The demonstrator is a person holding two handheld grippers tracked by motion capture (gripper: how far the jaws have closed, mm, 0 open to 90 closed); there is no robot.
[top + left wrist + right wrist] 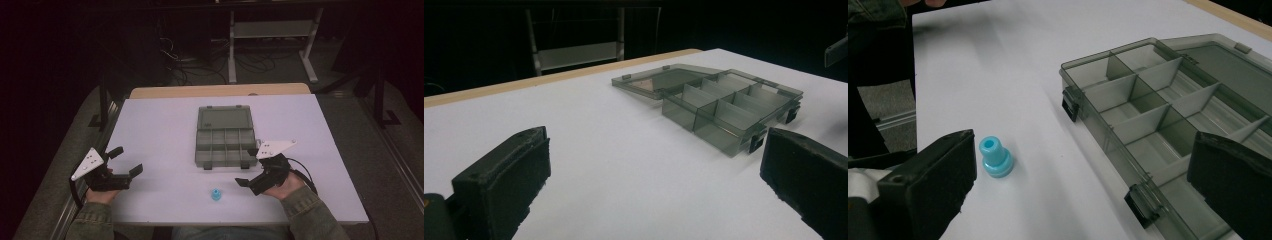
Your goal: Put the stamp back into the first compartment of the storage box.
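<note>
1. Table (pixel 155 130): a white top carries everything, with the person's forearms coming in from the near edge and dark floor and a metal frame beyond the far edge.

2. Organizer box (pixel 223 136): smoky, see-through plastic, lying at the middle of the table with its lid (pixel 223 119) folded flat toward the far side. The tray part is split into open compartments, all of which look bare, and two dark latches sit on its near wall.

3. Left gripper (pixel 126 161): held near the left edge, well apart from the box. Its jaws stand wide and released with nothing between them, and its own view looks across bare table to the box (pixel 724 107).

4. Right gripper (pixel 248 167): held just near and right of the box's near right corner, jaws likewise spread and empty. In its own view the box (pixel 1158 120) lies ahead and the blue piece shows just beside one jaw.

5. Blue plastic piece (pixel 215 194): a small spool-like part with a hole in its top (pixel 994 156), standing upright on the table, near of the box and just left of the right gripper.

6. Step in hand, as I judge it: approach before the pick. Nothing is grasped yet. The next move calls for the right gripper to swing left, straddle the blue piece's narrow neck, close gently so it does not tip, then carry it to a compartment.
</note>
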